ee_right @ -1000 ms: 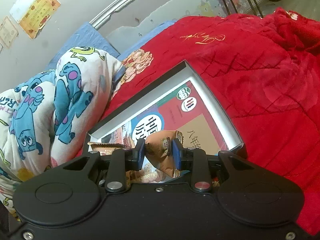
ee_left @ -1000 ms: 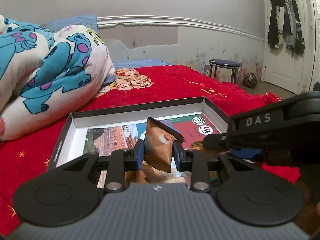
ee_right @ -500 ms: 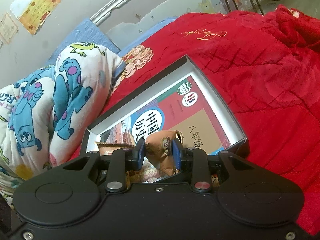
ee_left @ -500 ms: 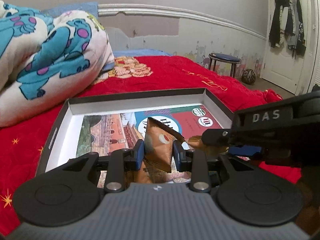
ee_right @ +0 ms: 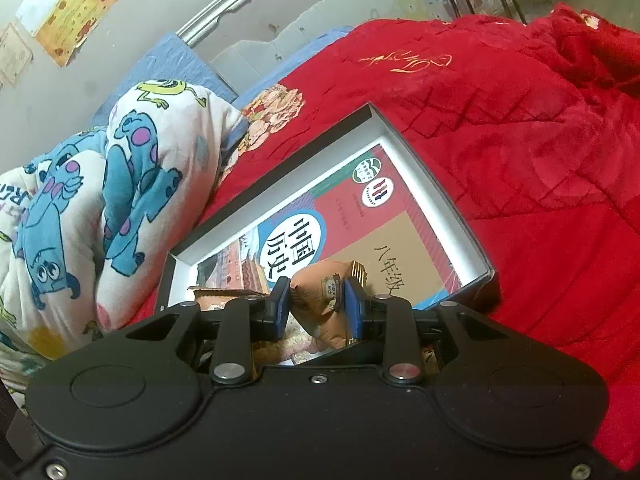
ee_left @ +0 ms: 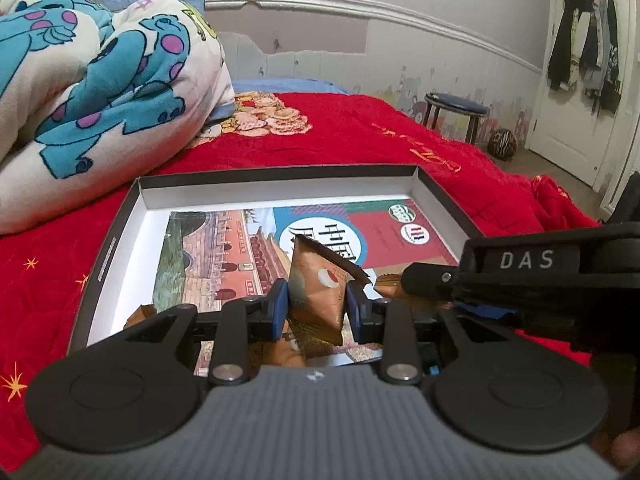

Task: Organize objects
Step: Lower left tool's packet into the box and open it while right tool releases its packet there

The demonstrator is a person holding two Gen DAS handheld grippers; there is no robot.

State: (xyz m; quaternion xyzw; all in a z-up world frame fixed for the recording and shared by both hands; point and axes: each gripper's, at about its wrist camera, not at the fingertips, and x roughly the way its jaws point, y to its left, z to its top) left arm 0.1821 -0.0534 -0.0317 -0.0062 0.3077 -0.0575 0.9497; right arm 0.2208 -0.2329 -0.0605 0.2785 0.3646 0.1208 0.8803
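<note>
Two grippers, each clamped on its own snack packet, both over the open box. Left gripper (ee_left: pixel 317 307): blue pads pressed against both sides of a brown foil packet (ee_left: pixel 320 296), which stands upright with its crimped top edge tilted toward the right; jaws narrow, set by the packet's width. Right gripper (ee_right: pixel 316 307): same story, jaws narrow, pinching a puffier tan packet (ee_right: pixel 320 294) with a small round label facing the right pad and a gold crimped edge poking out past that pad. In the left wrist view the right gripper's body marked "DAS" (ee_left: pixel 528 276) comes in from the right, just beside the left one, its tip close to the brown foil packet. Shallow box (ee_left: pixel 120 236), black outside and white inside, lies flat on the red quilt (ee_right: pixel 520 160). A textbook (ee_right: pixel 340 216) with Chinese lettering lies flat in the box bottom and fills most of it. More packets lie in the box at its near end, mostly hidden behind the gripper bodies: one corner shows at (ee_left: pixel 138 314), another crimped edge at (ee_right: pixel 224 292); count cannot be told. Rolled monster-print blanket (ee_left: pixel 92 84) sits on the quilt beyond the box's left side, near but not touching as far as visible. Blue-topped stool (ee_left: pixel 456 108) stands by the wall past the bed.
</note>
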